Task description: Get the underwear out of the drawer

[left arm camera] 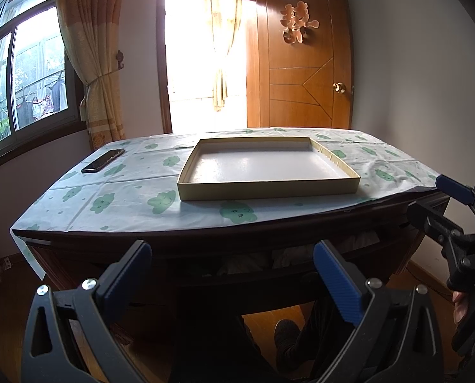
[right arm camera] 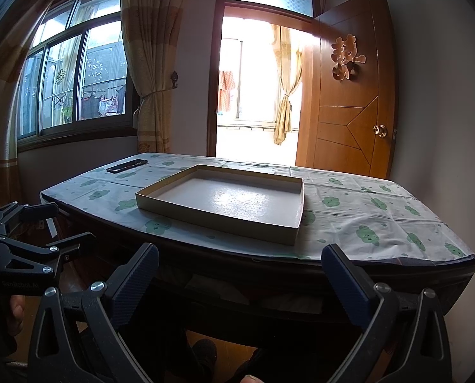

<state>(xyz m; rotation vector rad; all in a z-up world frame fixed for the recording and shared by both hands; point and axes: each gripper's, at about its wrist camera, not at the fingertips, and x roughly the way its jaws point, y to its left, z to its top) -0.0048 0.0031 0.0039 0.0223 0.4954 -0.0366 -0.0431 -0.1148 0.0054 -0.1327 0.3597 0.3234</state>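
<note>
A dark wooden drawer (left arm camera: 263, 282) under the table's front edge stands slightly pulled out. Pale folded cloth (left arm camera: 288, 252) shows in its gap; in the right wrist view the same pale cloth (right arm camera: 215, 285) lies in shadow, and what garment it is I cannot tell. My left gripper (left arm camera: 234, 274) is open in front of the drawer, nothing between its blue pads (left arm camera: 336, 281). My right gripper (right arm camera: 242, 274) is also open and empty, level with the drawer gap. Each appears in the other's view: right gripper (left arm camera: 441, 204) at the table's right corner, left gripper (right arm camera: 65, 223) at the left.
On the table's cloud-print cloth (left arm camera: 116, 204) sits a shallow empty cardboard box lid (left arm camera: 269, 188) and a dark phone (left arm camera: 103, 160) at the far left. A wooden door (left arm camera: 304, 63) and a bright doorway lie behind. A person's shoe (left arm camera: 287, 335) is under the table.
</note>
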